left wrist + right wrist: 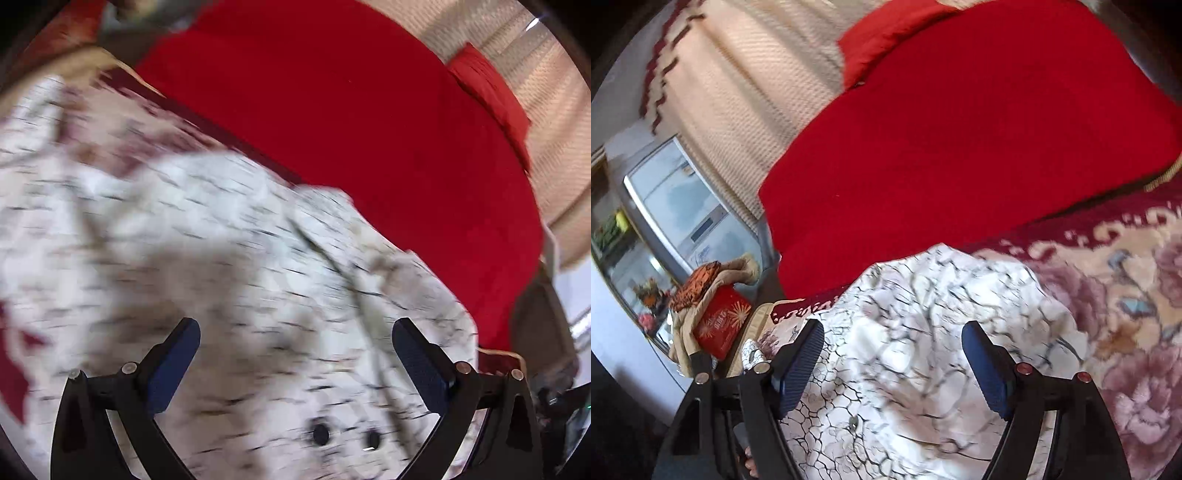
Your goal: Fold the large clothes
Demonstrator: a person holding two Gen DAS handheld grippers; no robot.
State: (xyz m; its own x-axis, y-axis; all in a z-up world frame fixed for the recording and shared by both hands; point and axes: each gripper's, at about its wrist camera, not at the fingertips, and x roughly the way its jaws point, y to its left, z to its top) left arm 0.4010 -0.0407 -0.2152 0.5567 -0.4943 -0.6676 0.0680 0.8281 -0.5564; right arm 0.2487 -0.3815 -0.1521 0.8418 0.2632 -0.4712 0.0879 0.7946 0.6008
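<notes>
A large white garment with a black crackle print lies crumpled on a floral carpet; two dark buttons show on it near the bottom of the left wrist view. My left gripper is open above it, nothing between its blue pads. In the right wrist view the same garment lies on the carpet. My right gripper is open over it, its blue pads wide apart and empty. Both views are blurred by motion.
A red mattress or cushion lies beyond the garment, with a red pillow against a cream curtain. The floral carpet spreads to the right. A red box and bundled cloth sit at the left by a cabinet.
</notes>
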